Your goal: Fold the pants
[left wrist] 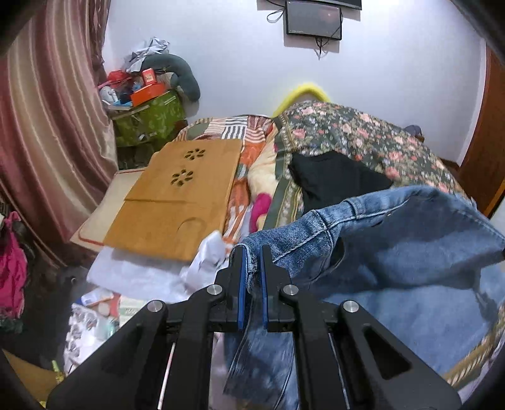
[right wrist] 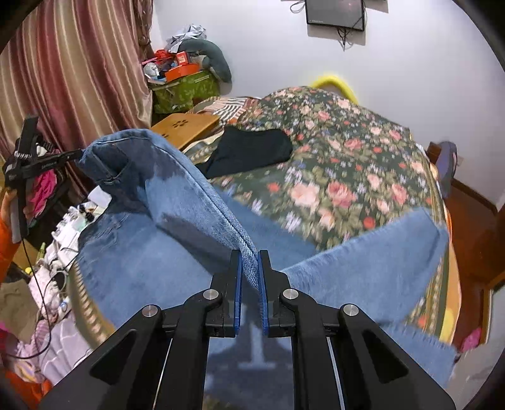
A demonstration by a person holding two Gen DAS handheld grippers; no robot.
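The left claw (left wrist: 251,252) is gripping the jeans (left wrist: 394,239) at the waistband edge. The right claw (right wrist: 250,255) is pinching a folded denim edge, the floral bedspread (right wrist: 341,164) lying open ahead.

Pale bare wall (left wrist: 394,79) across the top, dark screen (left wrist: 314,19) mounted upper centre, striped pink curtain (left wrist: 53,120) at left, floral bedspread (right wrist: 347,164) centre right, wooden lap desk (left wrist: 176,195) centre left, brown wooden furniture (left wrist: 486,151) at right edge.

Blue jeans (right wrist: 176,202), floral bedspread (right wrist: 347,164)

Floral-covered bed (right wrist: 347,164) carries jeans (right wrist: 151,258) and black garment (right wrist: 252,151).
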